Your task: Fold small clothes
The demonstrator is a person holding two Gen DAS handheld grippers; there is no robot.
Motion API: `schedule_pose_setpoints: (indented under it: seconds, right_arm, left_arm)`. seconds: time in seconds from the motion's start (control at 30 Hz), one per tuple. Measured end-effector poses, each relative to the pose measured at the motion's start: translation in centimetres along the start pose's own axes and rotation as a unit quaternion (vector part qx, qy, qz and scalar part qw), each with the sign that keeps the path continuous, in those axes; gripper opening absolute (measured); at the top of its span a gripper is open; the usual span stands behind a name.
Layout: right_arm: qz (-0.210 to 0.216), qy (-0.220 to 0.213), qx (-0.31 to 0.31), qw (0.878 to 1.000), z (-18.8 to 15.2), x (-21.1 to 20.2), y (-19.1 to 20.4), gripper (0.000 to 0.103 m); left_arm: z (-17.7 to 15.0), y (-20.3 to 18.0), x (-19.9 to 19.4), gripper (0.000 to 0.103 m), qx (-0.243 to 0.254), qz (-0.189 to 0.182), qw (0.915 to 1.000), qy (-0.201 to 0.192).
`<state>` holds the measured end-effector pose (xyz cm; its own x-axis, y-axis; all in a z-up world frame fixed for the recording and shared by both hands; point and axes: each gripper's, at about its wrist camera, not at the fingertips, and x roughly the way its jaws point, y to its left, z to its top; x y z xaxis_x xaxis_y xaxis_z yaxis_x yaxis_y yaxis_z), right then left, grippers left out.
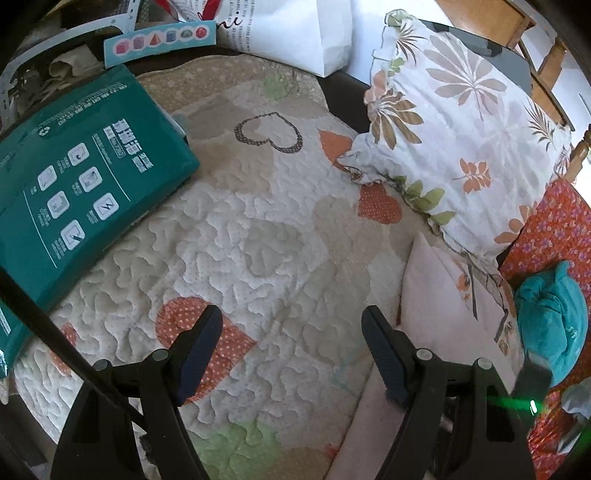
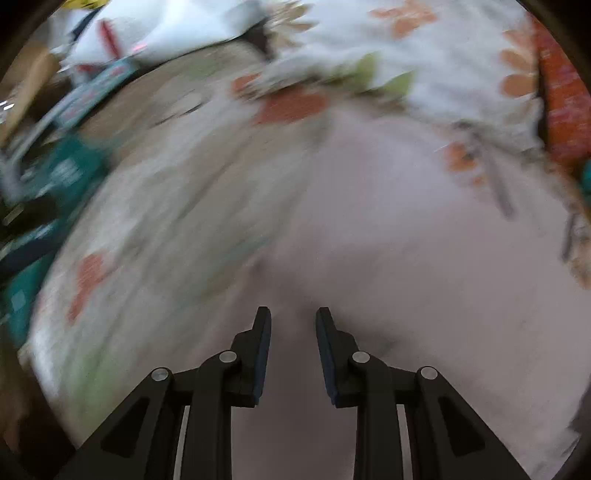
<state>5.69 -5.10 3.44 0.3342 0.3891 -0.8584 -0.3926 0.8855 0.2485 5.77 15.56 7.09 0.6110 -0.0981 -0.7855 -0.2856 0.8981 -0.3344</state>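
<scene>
Across the middle of the left wrist view spreads a cream quilted bedspread (image 1: 229,236) stitched with orange, beige and green heart patches, and the left gripper (image 1: 291,317) hangs over it at the bottom of the frame with its jaws standing wide and nothing between them. At the lower right of that frame a pale pink garment (image 1: 436,295) lies flat on the quilt, its near edge just beside the gripper's right finger. Above it, in the upper right, a floral pillow (image 1: 461,122) with orange and brown leaves rests partly over the garment's far edge. At the far right a teal cloth (image 1: 550,317) sits bunched on an orange flowered fabric (image 1: 554,229), with a blurred dark object showing a green light below it. A teal package (image 1: 74,177) printed with white icons fills the left side, a card with coloured shapes (image 1: 159,42) lies at the upper left, and a white paper bag (image 1: 295,33) stands at the top. In the right wrist view, heavily smeared by motion, the right gripper (image 2: 293,314) sits at the bottom centre over the same pink garment (image 2: 406,258), which fills the lower right of the frame; its jaws are narrowly parted with a clear gap, and no cloth is pinched between them. The quilt (image 2: 166,206) shows to the left, the pillow (image 2: 424,55) along the top.
</scene>
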Motion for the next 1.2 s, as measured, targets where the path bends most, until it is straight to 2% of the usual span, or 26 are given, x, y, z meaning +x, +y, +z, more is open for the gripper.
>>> schedule_pose_setpoints:
  seconds: [0.1, 0.2, 0.27, 0.4, 0.47, 0.5, 0.57, 0.67, 0.77, 0.87, 0.9, 0.93, 1.0, 1.07, 1.2]
  right_arm:
    - [-0.022, -0.045, -0.018, 0.999, -0.9, -3.6, -1.1, 0.027]
    - [-0.071, -0.096, 0.067, 0.991, -1.7, -7.7, -7.7, 0.032]
    - [-0.107, -0.107, 0.122, 0.981, -2.7, -9.4, -12.3, 0.032]
    - [-0.221, -0.083, 0.206, 0.950, -5.4, -11.3, -22.2, 0.032]
    - [-0.309, -0.068, 0.236, 0.919, -7.4, -13.4, -26.2, 0.032]
    - [-0.322, -0.078, 0.251, 0.909, -8.5, -15.0, -27.5, 0.032]
    - [-0.294, -0.110, 0.290, 0.904, -11.2, -18.3, -28.8, 0.034]
    - [-0.248, -0.128, 0.317, 0.907, -15.4, -21.3, -28.6, 0.045]
    - [-0.205, -0.123, 0.327, 0.914, -19.1, -21.4, -27.2, 0.046]
    - [-0.154, -0.122, 0.352, 0.915, -23.1, -20.8, -26.1, 0.046]
    - [-0.132, -0.121, 0.364, 0.914, -24.4, -20.3, -25.8, 0.046]
    - [-0.112, -0.121, 0.376, 0.912, -25.7, -19.9, -25.3, 0.046]
    - [-0.078, -0.138, 0.392, 0.906, -27.5, -19.4, -24.5, 0.046]
    - [-0.044, -0.160, 0.402, 0.900, -29.0, -19.5, -23.7, 0.046]
    - [0.045, -0.178, 0.431, 0.883, -31.1, -19.2, -23.2, 0.046]
  left_arm:
    - [-0.3, -0.5, 0.0, 0.077, 0.008, -0.006, 0.9999, 0.003]
    - [-0.6, -1.2, 0.1, 0.077, 0.022, -0.007, 0.9997, 0.004]
    - [-0.7, -1.6, 0.4, 0.077, 0.027, -0.008, 0.9996, 0.008]
    - [-1.1, -2.5, 1.1, 0.077, 0.043, -0.009, 0.9988, 0.020]
    - [-1.4, -3.2, 1.2, 0.077, 0.057, -0.006, 0.9982, 0.020]
    - [-1.6, -3.5, 1.3, 0.077, 0.065, -0.006, 0.9977, 0.020]
    - [-2.3, -4.0, 1.5, 0.077, 0.079, -0.012, 0.9965, 0.027]
    - [-4.0, -5.0, 2.0, 0.077, 0.111, -0.017, 0.9927, 0.044]
    - [-6.2, -5.6, 2.6, 0.077, 0.131, -0.034, 0.9886, 0.065]
    - [-9.0, -5.6, 3.4, 0.076, 0.137, -0.066, 0.9831, 0.102]
    - [-10.0, -5.4, 3.6, 0.071, 0.135, -0.076, 0.9807, 0.120]
    - [-10.7, -5.3, 3.8, 0.066, 0.133, -0.087, 0.9782, 0.133]
    - [-12.0, -5.2, 2.9, 0.057, 0.151, -0.088, 0.9770, 0.122]
    - [-13.0, -4.8, 2.1, 0.049, 0.160, -0.104, 0.9729, 0.131]
    - [-14.9, -2.5, 1.1, 0.045, 0.117, -0.147, 0.9723, 0.139]
